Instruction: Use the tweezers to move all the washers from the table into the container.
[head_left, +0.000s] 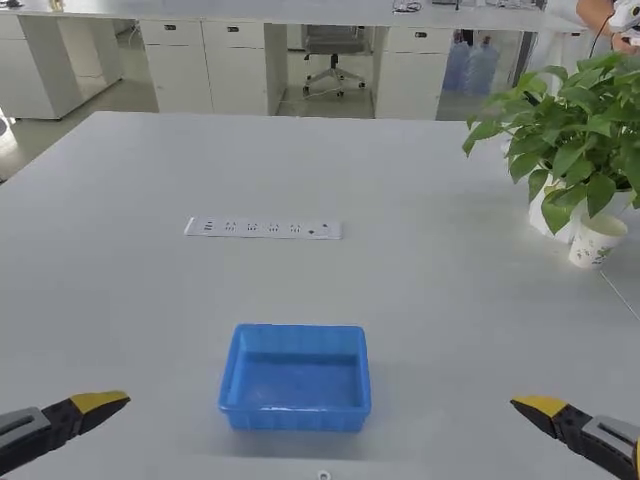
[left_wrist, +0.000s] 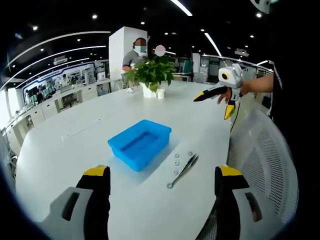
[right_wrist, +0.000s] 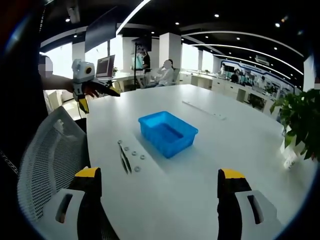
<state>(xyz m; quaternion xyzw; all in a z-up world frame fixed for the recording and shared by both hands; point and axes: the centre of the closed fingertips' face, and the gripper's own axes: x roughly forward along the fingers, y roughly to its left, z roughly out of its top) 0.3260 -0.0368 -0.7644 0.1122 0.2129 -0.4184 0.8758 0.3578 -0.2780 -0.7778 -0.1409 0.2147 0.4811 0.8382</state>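
No text, brand or number can be read. The white power strip (head_left: 263, 229), beyond the blue container (head_left: 295, 378) on the worktop (head_left: 450, 300), shows only small dark marks, too small to make out. The paper cup (head_left: 597, 241), far right of the container, bears a faint, illegible print.

Between left gripper (head_left: 100, 403) and right gripper (head_left: 540, 407), ahead on worktop (head_left: 450, 300): container (head_left: 295, 375). Nearer than container: washers (left_wrist: 176, 158), then tweezers (left_wrist: 184, 170). Beyond container: power strip (head_left: 262, 228). Ahead-right of right gripper: plant (head_left: 575, 140), cup (head_left: 596, 240).
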